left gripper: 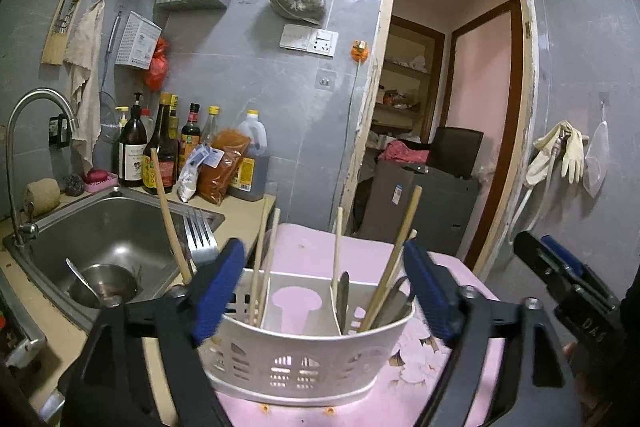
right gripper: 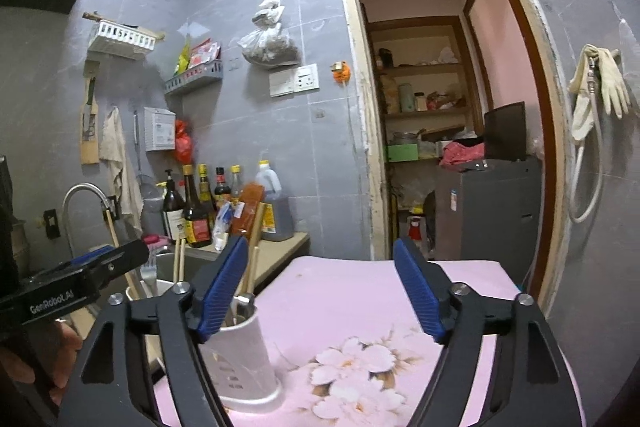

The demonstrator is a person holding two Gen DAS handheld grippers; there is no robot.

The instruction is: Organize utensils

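Utensils stand in a white perforated holder [left gripper: 308, 359] set on a pink floral cloth [right gripper: 360, 359], and everything else is placed from that holder. Its left compartment holds two chopsticks [left gripper: 264, 267], its middle one shows only pink cloth through a cut-out, and its right one holds more chopsticks [left gripper: 394, 259] with dark-handled pieces. The left gripper [left gripper: 324, 287] frames the holder, fingers spread wide and touching nothing. A fork [left gripper: 200, 233] and a wooden stick [left gripper: 170, 215] rise just left of the holder, before the steel sink [left gripper: 100, 227]. The right gripper [right gripper: 320, 291] hangs to the holder's right over the cloth, fingers likewise spread and empty.
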